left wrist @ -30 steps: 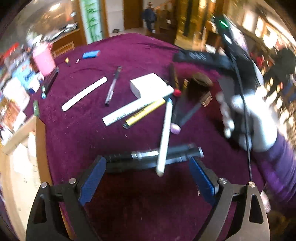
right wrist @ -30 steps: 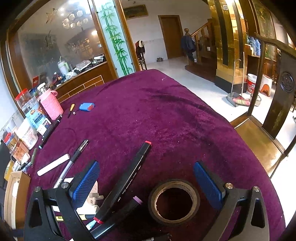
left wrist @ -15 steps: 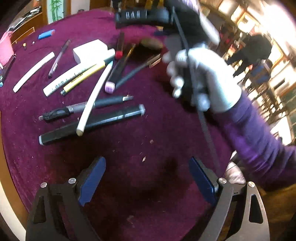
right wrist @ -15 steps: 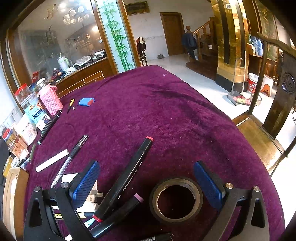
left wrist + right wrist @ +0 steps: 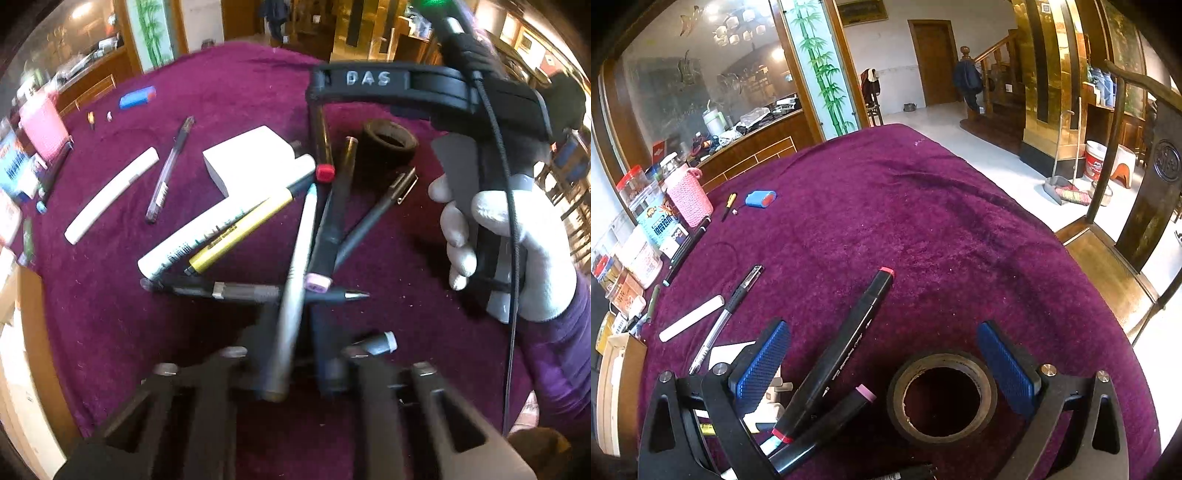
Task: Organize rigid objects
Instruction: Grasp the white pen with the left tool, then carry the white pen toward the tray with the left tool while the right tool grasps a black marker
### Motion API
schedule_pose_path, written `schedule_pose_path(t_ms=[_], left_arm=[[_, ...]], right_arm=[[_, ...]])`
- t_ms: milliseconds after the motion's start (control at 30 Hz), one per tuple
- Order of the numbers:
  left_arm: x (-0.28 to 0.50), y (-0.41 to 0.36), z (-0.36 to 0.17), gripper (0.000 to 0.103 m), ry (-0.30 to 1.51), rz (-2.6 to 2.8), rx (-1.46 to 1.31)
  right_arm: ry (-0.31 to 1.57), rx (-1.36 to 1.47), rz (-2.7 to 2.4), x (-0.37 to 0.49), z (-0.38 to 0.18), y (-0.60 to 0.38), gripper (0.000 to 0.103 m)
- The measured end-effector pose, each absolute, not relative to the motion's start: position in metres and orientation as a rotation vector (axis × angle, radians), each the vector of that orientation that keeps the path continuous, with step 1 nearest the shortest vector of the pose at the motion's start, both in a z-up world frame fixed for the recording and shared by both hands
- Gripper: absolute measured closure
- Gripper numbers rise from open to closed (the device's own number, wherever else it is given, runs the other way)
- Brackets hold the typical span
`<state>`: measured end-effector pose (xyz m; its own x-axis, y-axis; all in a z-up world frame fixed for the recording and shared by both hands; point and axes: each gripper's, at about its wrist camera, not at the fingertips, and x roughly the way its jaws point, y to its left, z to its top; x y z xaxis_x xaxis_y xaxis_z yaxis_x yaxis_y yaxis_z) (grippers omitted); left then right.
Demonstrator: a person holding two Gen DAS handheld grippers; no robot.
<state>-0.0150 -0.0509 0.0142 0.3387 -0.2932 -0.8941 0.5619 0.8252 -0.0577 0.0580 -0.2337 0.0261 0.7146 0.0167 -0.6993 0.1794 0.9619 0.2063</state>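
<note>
A pile of pens and markers lies on the purple tablecloth (image 5: 229, 92). My left gripper (image 5: 295, 369) is shut on a white pen (image 5: 295, 273) and a black marker (image 5: 328, 362), blurred by motion. A black pen with a metal tip (image 5: 258, 291) lies across in front. My right gripper (image 5: 882, 354) is open and empty, low over the cloth, held by a white-gloved hand (image 5: 509, 240). A black tape roll (image 5: 942, 397) and a red-capped black marker (image 5: 846, 350) lie between its pads. The tape roll also shows in the left wrist view (image 5: 388, 144).
A white box (image 5: 251, 158), a yellow marker (image 5: 240, 232), a white marker (image 5: 110, 195), a clear pen (image 5: 168, 173) and a blue eraser (image 5: 760, 198) lie on the cloth. A pink cup (image 5: 687, 195) and jars stand at left. A wooden box (image 5: 613, 387) stands at the left edge.
My left gripper has moved forward to the pile and closed on the white pen and black marker. My right gripper has barely moved.
</note>
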Motion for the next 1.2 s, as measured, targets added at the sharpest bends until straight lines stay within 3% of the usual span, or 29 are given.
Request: schedule_pose_path(t_ms=[233, 500, 733, 833, 900, 967, 1200], left_arm=[[-0.041, -0.008, 0.021, 0.096, 1.117, -0.540, 0.222], [-0.056, 0.015, 0.024, 0.094, 1.110, -0.482, 0.194], [-0.037, -0.016, 0.018, 0.080, 1.083, -0.452, 0.253], [-0.036, -0.023, 0.017, 0.078, 1.061, -0.426, 0.269], [-0.038, -0.023, 0.017, 0.081, 1.048, -0.424, 0.275], [-0.042, -0.019, 0.019, 0.096, 1.046, -0.424, 0.268], [-0.065, 0.020, 0.050, 0.096, 0.976, -0.438, 0.090]], right_arm=[[0.782, 0.272, -0.092, 0.060, 0.025, -0.234, 0.001], [0.793, 0.290, -0.092, 0.059, 0.022, -0.239, 0.001], [0.798, 0.310, -0.092, 0.058, 0.020, -0.244, 0.001], [0.802, 0.311, -0.089, 0.059, 0.020, -0.245, 0.001], [0.803, 0.306, -0.087, 0.059, 0.020, -0.244, 0.001], [0.803, 0.304, -0.086, 0.059, 0.020, -0.243, 0.001], [0.798, 0.315, -0.082, 0.058, 0.020, -0.245, 0.001]])
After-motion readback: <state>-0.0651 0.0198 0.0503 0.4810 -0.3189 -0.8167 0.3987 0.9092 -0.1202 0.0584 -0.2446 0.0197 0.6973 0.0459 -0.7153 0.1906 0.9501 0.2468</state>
